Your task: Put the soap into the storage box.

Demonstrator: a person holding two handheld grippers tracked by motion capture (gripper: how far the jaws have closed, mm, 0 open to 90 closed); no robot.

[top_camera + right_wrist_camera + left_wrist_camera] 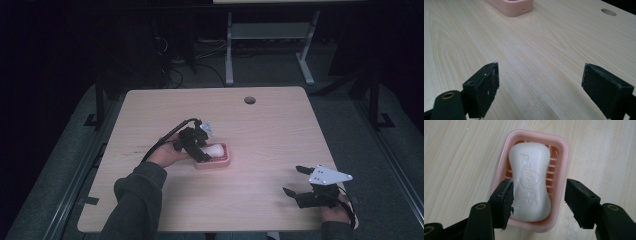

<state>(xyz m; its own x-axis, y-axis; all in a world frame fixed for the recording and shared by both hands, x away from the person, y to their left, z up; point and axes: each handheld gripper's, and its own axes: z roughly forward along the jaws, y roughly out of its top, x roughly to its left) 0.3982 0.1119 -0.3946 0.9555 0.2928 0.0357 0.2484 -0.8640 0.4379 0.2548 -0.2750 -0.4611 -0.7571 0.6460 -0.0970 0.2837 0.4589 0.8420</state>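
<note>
Soap bar [530, 180] lies in pink dish [564, 152]; left gripper [537, 195] straddles dish, jaws spread, soap ungrasped; right gripper [540, 87] well apart from dish, agape, empty; pickup seemingly pending

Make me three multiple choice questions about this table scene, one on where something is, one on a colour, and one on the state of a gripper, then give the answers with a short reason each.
1. Where does the white soap bar lie?
A. On the bare table
B. In the soap dish
C. Between the right gripper's jaws

2. What colour is the soap dish?
A. Pink
B. Blue
C. Green

3. How do the jaws of the left gripper stand?
A. Shut with nothing between them
B. Open, either side of the dish's near end
C. Clamped on the table edge

Answers:
1. B: the left gripper view shows the bar resting inside the dish's rim.
2. A: its rim and slats look pink in the left gripper view and the high view.
3. B: one jaw is at the bar's side, the other stands apart beyond the rim.
</note>
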